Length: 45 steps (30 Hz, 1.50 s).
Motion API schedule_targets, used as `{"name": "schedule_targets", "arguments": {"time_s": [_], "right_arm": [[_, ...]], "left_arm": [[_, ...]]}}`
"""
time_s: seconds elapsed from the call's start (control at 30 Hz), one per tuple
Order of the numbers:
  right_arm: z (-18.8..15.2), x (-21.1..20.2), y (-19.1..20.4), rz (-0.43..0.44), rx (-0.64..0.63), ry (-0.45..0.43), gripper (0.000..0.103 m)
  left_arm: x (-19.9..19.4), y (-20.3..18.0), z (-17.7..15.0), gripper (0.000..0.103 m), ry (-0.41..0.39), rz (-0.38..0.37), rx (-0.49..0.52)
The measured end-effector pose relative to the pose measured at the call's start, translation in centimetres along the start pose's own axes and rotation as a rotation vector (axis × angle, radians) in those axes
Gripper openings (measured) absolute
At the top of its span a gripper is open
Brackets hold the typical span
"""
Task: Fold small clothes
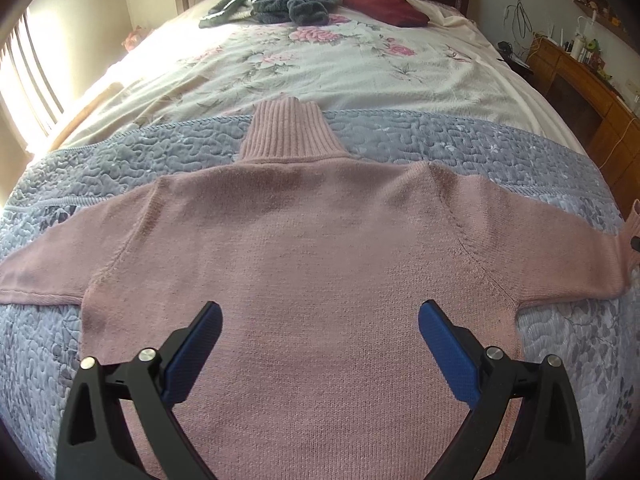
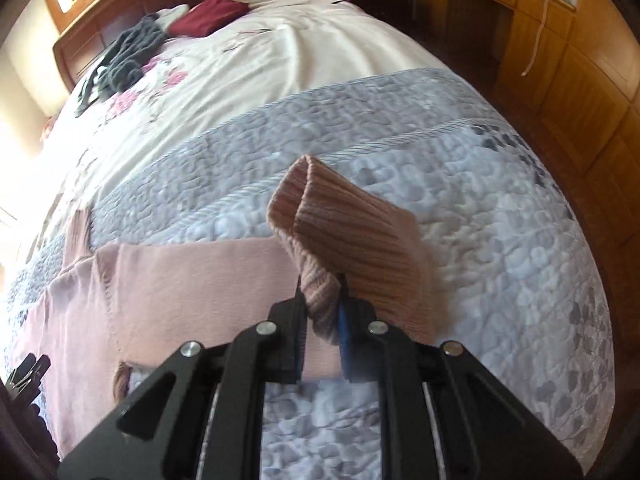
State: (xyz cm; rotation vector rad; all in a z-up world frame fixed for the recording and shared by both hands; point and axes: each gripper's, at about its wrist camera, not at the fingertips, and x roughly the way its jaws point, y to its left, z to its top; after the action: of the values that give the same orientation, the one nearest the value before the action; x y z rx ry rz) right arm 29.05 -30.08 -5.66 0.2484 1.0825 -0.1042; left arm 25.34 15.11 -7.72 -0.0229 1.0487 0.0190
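We have the pink turtleneck sweater (image 1: 320, 248) spread flat on the bed, one cuff pinched.

Our left gripper (image 1: 320, 312) hovers over the sweater's body with its jaws wide and nothing between them; the ribbed collar (image 1: 290, 130) points to 12 o'clock over the grey quilted blanket (image 1: 120, 152). Our right gripper (image 2: 322, 300) has its jaws closed on the ribbed cuff (image 2: 340, 224) of the right sleeve, which stands up off the blanket toward 12 o'clock in the right wrist view. Far up the bed, at 11 o'clock in the left wrist view, lie a heap of dark grey clothes (image 1: 280, 2) and a folded maroon garment (image 1: 384, 8) on the floral bedspread (image 1: 320, 60).
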Motion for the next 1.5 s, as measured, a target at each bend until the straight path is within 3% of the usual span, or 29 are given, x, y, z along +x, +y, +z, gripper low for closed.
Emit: {"name": "schedule_targets", "arguments": {"time_s": [0.23,0.4,0.53,0.6,0.7,0.77,1.1,1.4,1.43,1.47,1.5], "right_arm": [[-1.6,3.0,8.7,0.088,-0.106,0.055,0.012],[-3.5,5.5,11.2,0.085,-0.144,0.103,0.013],[-4.9,6.8,11.4,0.096,-0.172,0.125,0.020],[-5.3,6.3,11.3,0.130,-0.186,0.126,0.026],[-6.0,4.8,10.3,0.278,-0.171,0.142,0.039],[-6.7,3.5,9.2,0.339,-0.157,0.141,0.038],[-10.1,-0.9,1.4,0.250,-0.044,0.079,0.039],[-11.9,-2.9,-1.0,0.200,-0.049,0.044,0.039],[-12.0,-3.0,-1.0,0.202,-0.046,0.041,0.039],[-12.0,-3.1,-1.0,0.203,-0.040,0.039,0.039],[-12.1,-3.1,-1.1,0.203,-0.033,0.037,0.039]], "left_arm": [[-0.1,-0.8,0.3,0.099,0.010,-0.038,0.013],[-0.2,-1.7,0.6,0.099,0.014,-0.057,0.029],[-0.1,-3.0,1.0,0.099,0.031,-0.099,0.034],[0.1,-3.9,1.2,0.099,0.044,-0.132,0.038],[0.5,-6.0,1.5,0.099,0.077,-0.192,0.044],[1.1,-7.7,1.8,0.099,0.113,-0.244,0.046],[5.3,-19.2,2.3,0.097,0.295,-0.505,0.017],[8.3,-24.4,2.3,0.096,0.356,-0.521,-0.005],[8.2,-24.9,2.3,0.094,0.354,-0.522,0.004],[8.1,-25.2,2.2,0.078,0.356,-0.530,0.011],[8.1,-25.6,2.2,0.051,0.363,-0.538,0.020]]}}
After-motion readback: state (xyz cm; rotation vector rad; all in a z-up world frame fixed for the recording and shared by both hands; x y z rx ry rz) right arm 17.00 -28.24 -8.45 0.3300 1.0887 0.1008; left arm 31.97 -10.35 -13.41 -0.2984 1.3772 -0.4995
